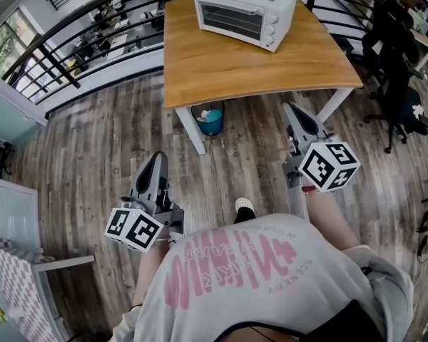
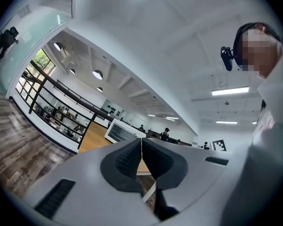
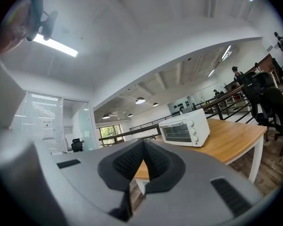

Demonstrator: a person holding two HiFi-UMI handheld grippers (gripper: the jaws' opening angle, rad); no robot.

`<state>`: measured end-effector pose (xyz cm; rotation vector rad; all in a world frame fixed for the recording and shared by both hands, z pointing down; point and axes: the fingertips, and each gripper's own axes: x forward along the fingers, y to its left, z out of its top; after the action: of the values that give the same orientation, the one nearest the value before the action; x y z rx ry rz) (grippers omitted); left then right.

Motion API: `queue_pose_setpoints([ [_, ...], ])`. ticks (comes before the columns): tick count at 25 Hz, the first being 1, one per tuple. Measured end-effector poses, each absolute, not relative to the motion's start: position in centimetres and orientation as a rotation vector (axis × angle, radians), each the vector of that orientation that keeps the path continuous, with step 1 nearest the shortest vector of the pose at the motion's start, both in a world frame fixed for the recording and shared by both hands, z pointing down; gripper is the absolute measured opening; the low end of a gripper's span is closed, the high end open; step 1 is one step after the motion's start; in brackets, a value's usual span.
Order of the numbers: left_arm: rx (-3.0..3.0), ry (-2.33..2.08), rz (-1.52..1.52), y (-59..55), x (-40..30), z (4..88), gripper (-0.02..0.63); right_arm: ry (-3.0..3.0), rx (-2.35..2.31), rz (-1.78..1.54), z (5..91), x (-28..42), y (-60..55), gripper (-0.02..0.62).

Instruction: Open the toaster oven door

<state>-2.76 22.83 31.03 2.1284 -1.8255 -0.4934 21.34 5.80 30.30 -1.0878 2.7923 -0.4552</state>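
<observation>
1. Head view: I hold my left gripper (image 1: pixel 158 157) and right gripper (image 1: pixel 291 108) out over the plank floor (image 1: pixel 93 162), both well short of the worktop (image 1: pixel 221 70). The white, boxy toaster oven (image 1: pixel 246 11) sits at the far side of that pale wooden worktop. Its glass door is shut and its knobs run in a column on the right. From here each pair of fingers narrows to one grey point, so I cannot judge any gap. A blue bucket (image 1: pixel 210 118) under the worktop is partly cut off by its edge.
2. Left gripper view: my fingers (image 2: pixel 129 159) meet at the tips, their ribbed dark pads face to face, and nothing lies between them. The toaster oven is small and far beyond them, past a black railing (image 2: pixel 52 102).
3. Right gripper view: these fingers are also closed tip to tip and are empty. The toaster oven stands far off, to the right of them, touching neither.
</observation>
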Motion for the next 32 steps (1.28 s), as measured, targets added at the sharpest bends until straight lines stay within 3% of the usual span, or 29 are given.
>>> queue_pose_setpoints([
  [17,2.185,-1.816,-0.537,9.6,-2.8,29.4,0.021,2.8,-1.024,-0.403,28.4,20.0,-6.3,0.008],
  [32,2.142,-1.871,-0.537,7.2,-3.7,29.7,0.021,2.811,-0.955,-0.449,29.4,18.4,-10.2,0.008],
])
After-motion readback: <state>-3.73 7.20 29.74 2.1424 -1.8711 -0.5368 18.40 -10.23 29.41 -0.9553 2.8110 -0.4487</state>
